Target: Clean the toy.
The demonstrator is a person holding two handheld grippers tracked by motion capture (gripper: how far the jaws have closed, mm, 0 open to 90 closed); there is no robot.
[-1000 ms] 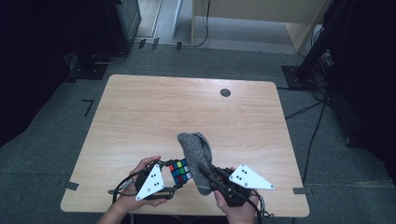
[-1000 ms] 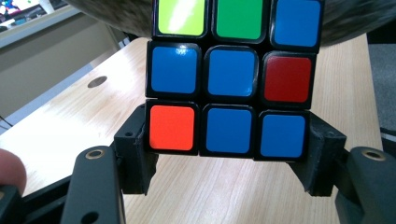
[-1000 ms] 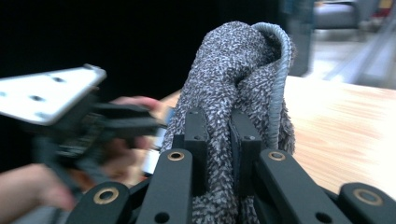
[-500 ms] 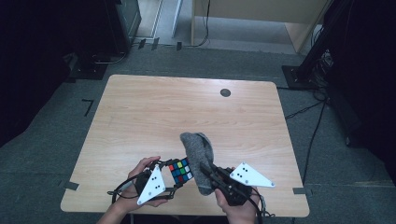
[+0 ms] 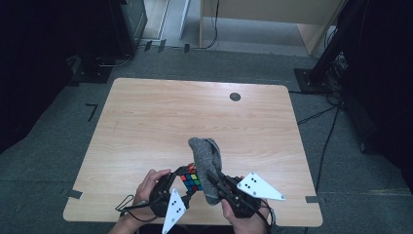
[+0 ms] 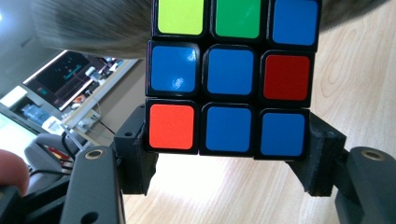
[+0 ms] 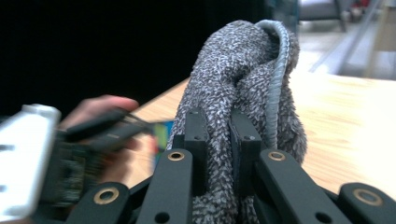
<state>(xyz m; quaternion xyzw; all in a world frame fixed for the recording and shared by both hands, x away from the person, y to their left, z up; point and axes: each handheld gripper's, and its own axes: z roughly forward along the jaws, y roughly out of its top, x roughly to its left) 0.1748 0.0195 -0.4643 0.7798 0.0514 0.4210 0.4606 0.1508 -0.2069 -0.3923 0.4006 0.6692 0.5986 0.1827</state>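
Note:
A colour-puzzle cube [image 6: 229,77] with blue, red, green and orange stickers sits clamped between the jaws of my left gripper [image 6: 229,149]; from the high view the cube [image 5: 190,179] hangs just above the table's near edge, with the left gripper [image 5: 181,187] behind it. A grey fuzzy cloth [image 7: 247,116] stands bunched upright, pinched in my right gripper [image 7: 219,140]. In the high view the cloth [image 5: 207,163] rises beside the cube and touches its right side, and the right gripper [image 5: 217,184] holds its lower part.
The wooden table [image 5: 160,122] stretches away in front of both hands, with a small dark round spot [image 5: 235,96] near its far edge. Dark equipment and cables stand on the floor around the table.
My left gripper with the cube has shifted slightly right, closer to the cloth. The right gripper and the cloth stay where they were.

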